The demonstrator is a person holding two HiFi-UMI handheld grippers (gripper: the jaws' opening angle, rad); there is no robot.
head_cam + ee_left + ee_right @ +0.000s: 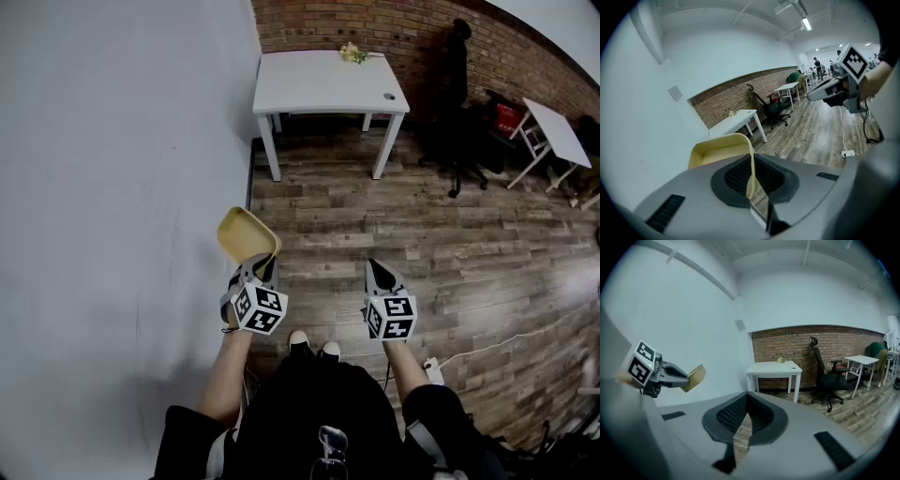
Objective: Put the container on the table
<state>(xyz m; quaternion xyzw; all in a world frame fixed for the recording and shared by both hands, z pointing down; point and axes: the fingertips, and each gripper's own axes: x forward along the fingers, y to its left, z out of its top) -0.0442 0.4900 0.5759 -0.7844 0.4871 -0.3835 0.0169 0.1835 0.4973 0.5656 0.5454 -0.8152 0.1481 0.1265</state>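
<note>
A: Where do we have the container [246, 234]?
B: Our left gripper [266, 264] clamps its rim, above the plank floor [450, 244]; right gripper [378, 270] closed, empty. The white table [319, 84] stands well apart, by the brick wall [375, 23].

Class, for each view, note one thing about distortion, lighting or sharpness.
Head view: fisheye bows the floor planks. Left gripper view: black round vignette, ceiling lamp glares, container in the left tool is sharp. Right gripper view: same vignette, wall evenly lit, table sharp.
</note>
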